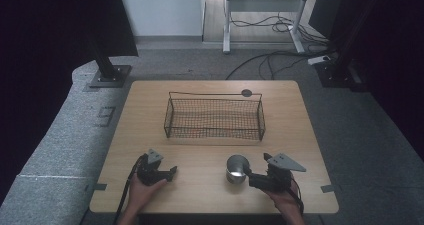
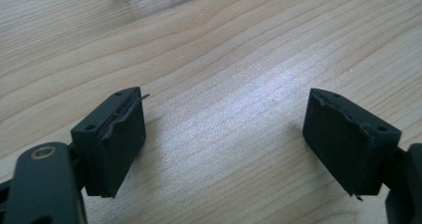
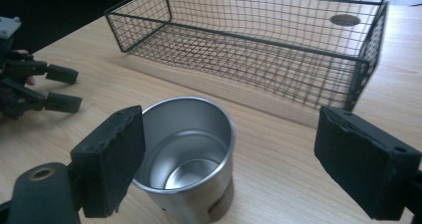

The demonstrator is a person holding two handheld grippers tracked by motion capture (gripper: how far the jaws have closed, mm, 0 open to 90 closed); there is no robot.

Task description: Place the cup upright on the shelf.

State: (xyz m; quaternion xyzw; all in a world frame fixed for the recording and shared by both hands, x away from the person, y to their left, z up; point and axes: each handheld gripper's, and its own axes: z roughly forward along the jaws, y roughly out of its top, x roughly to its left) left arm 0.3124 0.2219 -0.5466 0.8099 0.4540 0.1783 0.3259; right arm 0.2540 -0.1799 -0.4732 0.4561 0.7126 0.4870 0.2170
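A shiny metal cup (image 1: 236, 168) stands upright on the wooden table (image 1: 150, 110), near its front edge. In the right gripper view the cup (image 3: 191, 154) sits close to the left jaw, not clamped. My right gripper (image 1: 254, 175) is open just right of the cup; its jaws (image 3: 226, 164) stand wide apart. Open too, my left gripper (image 1: 172, 172) rests low at the front left, over bare wood (image 2: 224, 129). A black wire basket (image 1: 215, 117) stands empty at the table's middle, behind the cup.
A dark round disc (image 1: 246, 92) lies behind the basket's far right corner. The left gripper (image 3: 54, 87) appears farther off in the right gripper view. Cables and a desk frame (image 1: 265, 15) lie on the floor beyond the table.
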